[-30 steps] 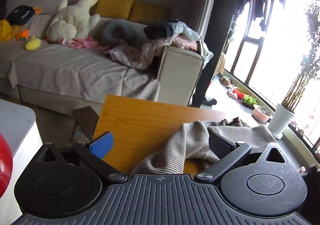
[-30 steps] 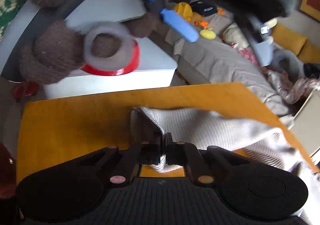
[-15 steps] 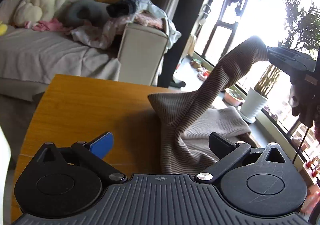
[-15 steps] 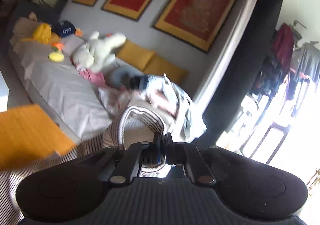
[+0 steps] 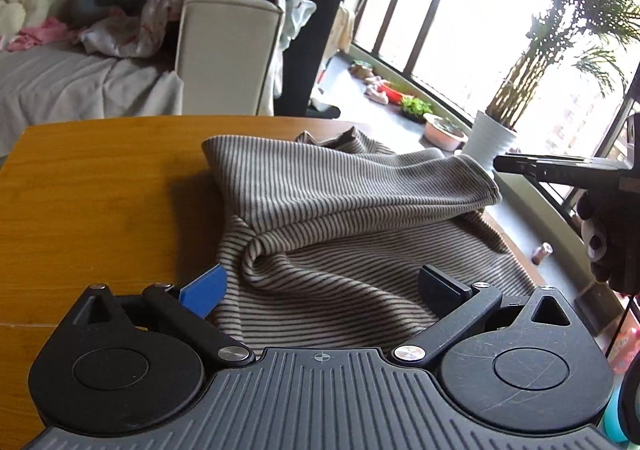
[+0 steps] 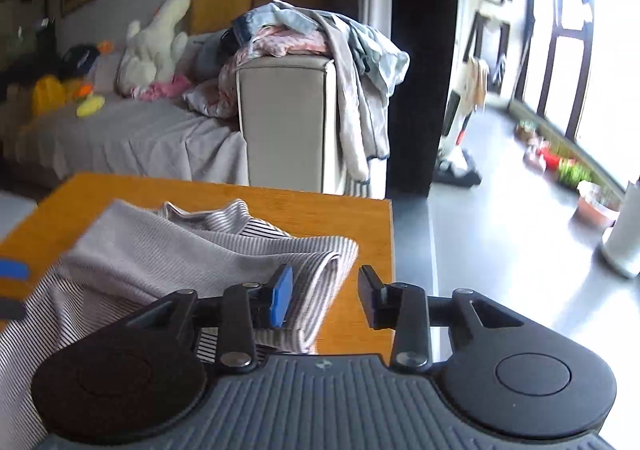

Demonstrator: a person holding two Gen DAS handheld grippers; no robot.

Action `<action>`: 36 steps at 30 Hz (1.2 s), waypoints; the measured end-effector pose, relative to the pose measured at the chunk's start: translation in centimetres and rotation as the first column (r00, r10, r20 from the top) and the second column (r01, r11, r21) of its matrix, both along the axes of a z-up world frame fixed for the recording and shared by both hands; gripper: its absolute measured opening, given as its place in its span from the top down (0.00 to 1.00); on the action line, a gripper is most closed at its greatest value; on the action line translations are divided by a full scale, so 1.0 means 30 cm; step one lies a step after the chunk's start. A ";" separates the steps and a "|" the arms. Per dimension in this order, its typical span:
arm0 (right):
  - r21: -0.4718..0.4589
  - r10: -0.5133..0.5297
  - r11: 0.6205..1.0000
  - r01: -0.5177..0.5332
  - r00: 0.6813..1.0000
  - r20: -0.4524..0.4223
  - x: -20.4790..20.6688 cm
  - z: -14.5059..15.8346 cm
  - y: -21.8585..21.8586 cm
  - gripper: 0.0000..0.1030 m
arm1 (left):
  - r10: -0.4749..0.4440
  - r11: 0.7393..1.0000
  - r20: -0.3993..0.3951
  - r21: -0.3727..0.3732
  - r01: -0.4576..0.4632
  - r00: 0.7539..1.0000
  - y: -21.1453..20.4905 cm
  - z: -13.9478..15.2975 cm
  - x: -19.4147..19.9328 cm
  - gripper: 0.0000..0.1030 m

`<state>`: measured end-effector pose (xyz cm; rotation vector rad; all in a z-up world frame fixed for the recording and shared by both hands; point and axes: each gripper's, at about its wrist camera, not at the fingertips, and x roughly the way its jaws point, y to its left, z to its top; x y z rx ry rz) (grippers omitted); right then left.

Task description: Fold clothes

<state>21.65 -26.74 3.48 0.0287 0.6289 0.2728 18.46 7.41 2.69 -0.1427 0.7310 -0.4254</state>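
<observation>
A brown-and-cream striped garment (image 5: 360,218) lies crumpled on the wooden table (image 5: 100,190), with one sleeve folded across it toward the right edge. My left gripper (image 5: 320,286) hovers open just above the garment's near part, cloth lying under the gap and neither pad pressing it. In the right wrist view the sleeve's folded end (image 6: 320,270) rests at the table's (image 6: 340,210) right edge. The right gripper (image 6: 326,298) has its jaws opening; the cloth edge lies between them, beside the blue pad, and is not pinched. From the left wrist view its black fingers (image 5: 528,166) show just past the sleeve's end.
Beyond the table stands a grey sofa (image 6: 140,138) with a heap of clothes (image 6: 312,34) on its arm and a white plush toy (image 6: 156,42). A dark pillar (image 6: 420,70), plant pots (image 5: 444,132) and a white vase (image 5: 490,140) stand by the window on the right.
The right gripper, shut on the sleeve, swung it up and across to the right, laid it over the garment and opened. The left gripper moved in over the garment and tilted down.
</observation>
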 end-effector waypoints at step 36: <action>0.019 -0.037 0.999 0.036 0.998 0.050 0.068 -0.184 0.206 0.61 | 0.151 0.976 0.122 0.138 -0.167 0.981 -0.065 -0.103 0.159 0.00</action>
